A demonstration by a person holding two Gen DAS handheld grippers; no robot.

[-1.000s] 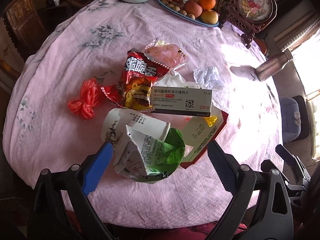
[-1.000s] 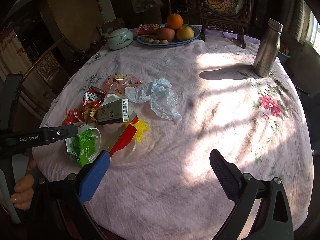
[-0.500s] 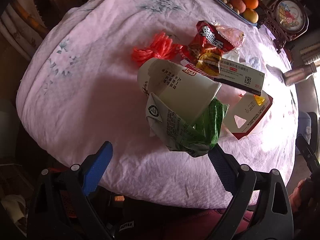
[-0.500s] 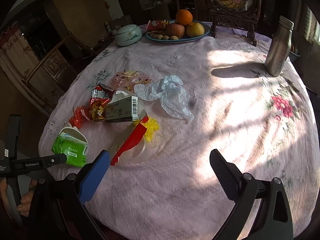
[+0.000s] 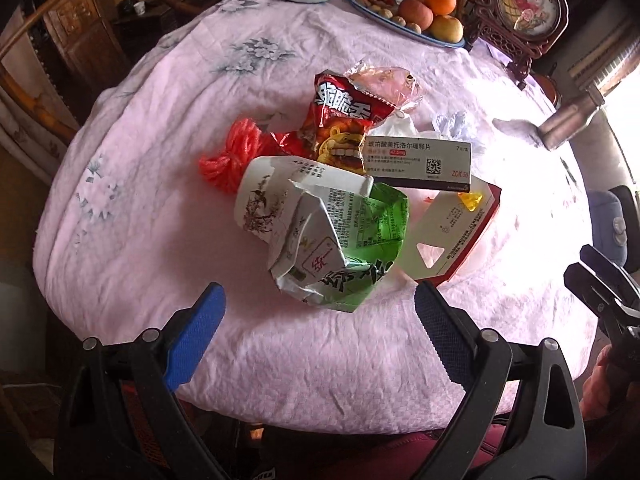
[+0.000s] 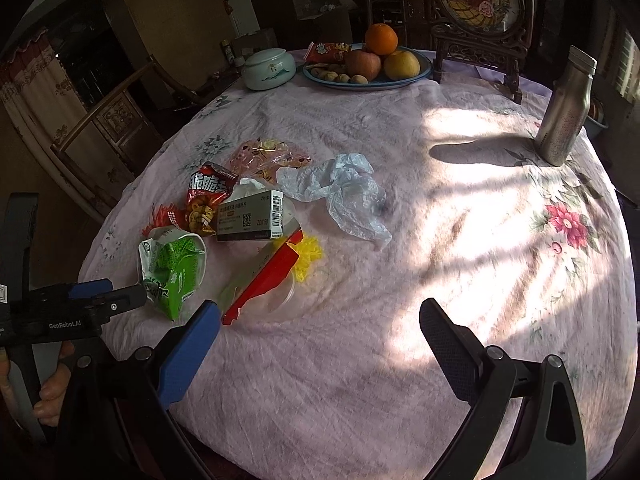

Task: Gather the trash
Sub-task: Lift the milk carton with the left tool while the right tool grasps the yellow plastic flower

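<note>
A pile of trash lies on the pink tablecloth point(image 5: 132, 208). A crushed green-and-white carton point(image 5: 340, 248) leans out of a tipped paper cup point(image 5: 268, 196). Behind them are a white medicine box point(image 5: 416, 160), a red snack bag point(image 5: 340, 116), a red string bundle point(image 5: 228, 156) and a red-and-white box point(image 5: 452, 232). My left gripper point(image 5: 320, 320) is open just short of the carton, touching nothing. My right gripper point(image 6: 320, 340) is open over bare cloth, right of the carton point(image 6: 172, 268) and red box point(image 6: 264, 280). A crumpled clear bag point(image 6: 344, 196) lies farther in.
A fruit plate point(image 6: 368, 76), a white lidded jar point(image 6: 270, 66), a carved screen point(image 6: 480, 12) and a steel bottle point(image 6: 566, 108) stand at the far side. Wooden chairs point(image 5: 80, 40) ring the table on the left. A hand holds the left gripper point(image 6: 126, 290) at the table's near-left edge.
The left gripper swung low toward the table's left edge half a second ago, then came back to face the pile. Both grippers stayed open and hold nothing.
</note>
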